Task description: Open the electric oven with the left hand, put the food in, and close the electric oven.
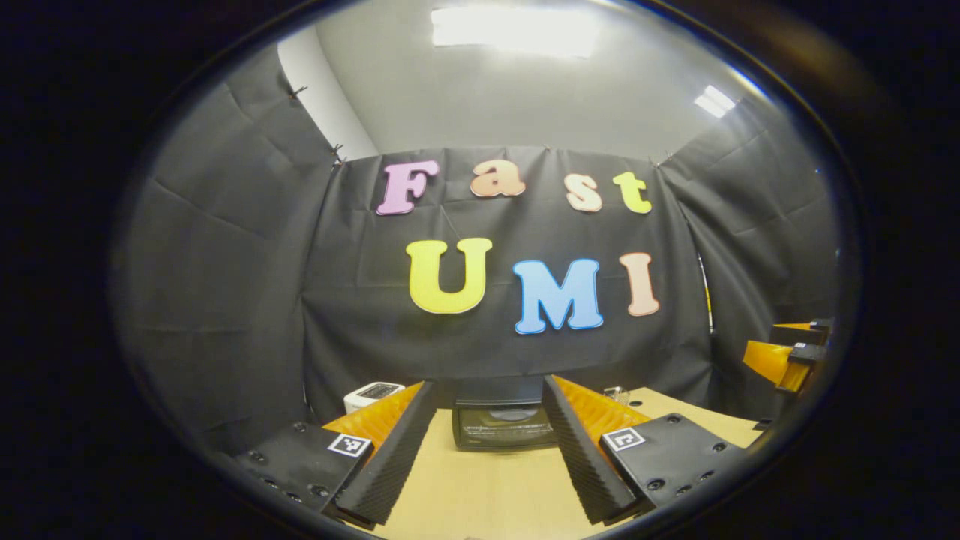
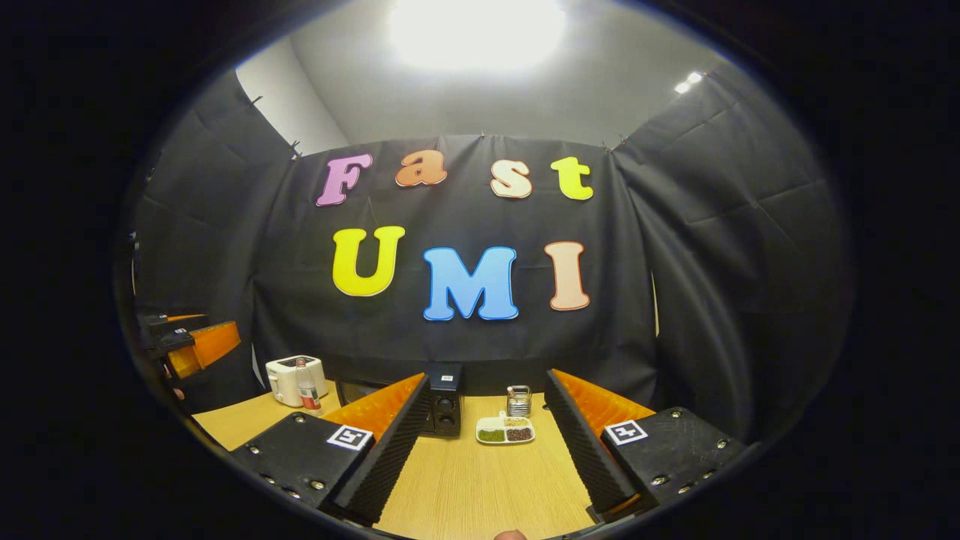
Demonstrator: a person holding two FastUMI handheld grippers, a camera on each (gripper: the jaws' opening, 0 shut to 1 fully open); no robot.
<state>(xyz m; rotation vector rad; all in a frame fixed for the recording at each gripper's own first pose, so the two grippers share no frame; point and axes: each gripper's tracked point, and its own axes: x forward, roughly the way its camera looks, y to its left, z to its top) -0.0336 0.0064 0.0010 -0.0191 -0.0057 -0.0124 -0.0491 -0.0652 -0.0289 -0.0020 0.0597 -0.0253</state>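
Observation:
A black electric oven (image 1: 504, 424) stands at the back of the wooden table (image 1: 480, 495), its glass door facing me and looking closed. My left gripper (image 1: 487, 386) is open and empty, short of the oven, which sits framed between its fingers. In the right gripper view the oven's control panel (image 2: 445, 411) peeks past a finger. Beside it lies a white tray of food (image 2: 505, 431) with green and dark portions. My right gripper (image 2: 487, 377) is open and empty, well short of the tray. Each gripper also appears at the edge of the other's view (image 1: 787, 356) (image 2: 187, 341).
A white toaster (image 2: 289, 379) and a small bottle (image 2: 304, 388) stand left of the oven. A metal holder (image 2: 518, 400) sits just behind the food tray. The toaster (image 1: 373, 393) also peeks past my left finger. Black cloth walls close in the table.

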